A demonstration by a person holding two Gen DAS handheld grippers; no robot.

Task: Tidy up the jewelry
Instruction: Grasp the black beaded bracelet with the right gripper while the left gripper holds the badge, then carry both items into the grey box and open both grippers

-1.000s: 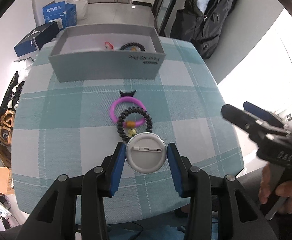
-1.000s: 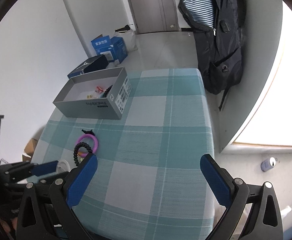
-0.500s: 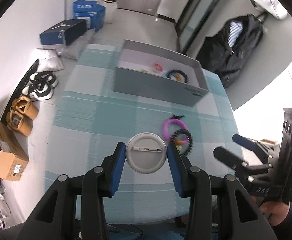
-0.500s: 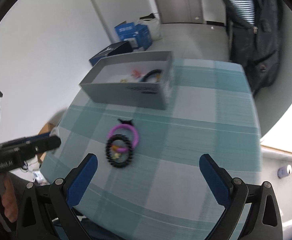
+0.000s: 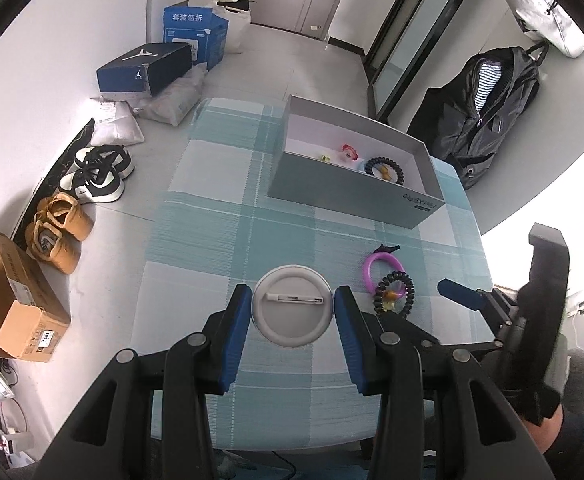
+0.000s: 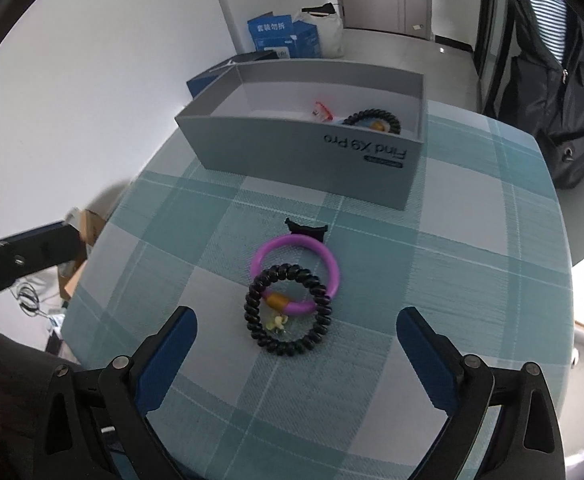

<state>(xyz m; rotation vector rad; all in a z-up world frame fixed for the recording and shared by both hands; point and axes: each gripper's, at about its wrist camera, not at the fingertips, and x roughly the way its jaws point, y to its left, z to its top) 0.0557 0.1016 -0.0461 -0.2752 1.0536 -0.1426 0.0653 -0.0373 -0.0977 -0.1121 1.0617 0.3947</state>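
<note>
Checked teal cloth covers the table [image 6: 472, 280], and the left gripper [image 5: 292, 312] pinches a round badge [image 5: 292, 310] between its jaws. Just ahead of the right gripper [image 6: 296, 356], whose jaws are spread wide and empty, a black coil band [image 6: 288, 312] overlaps a purple ring [image 6: 296, 268]; both look light, the coil springy, so pinching across one side of its loop seems best. Beyond the rings stands the grey box [image 6: 304, 152], already holding a few pieces.
</note>
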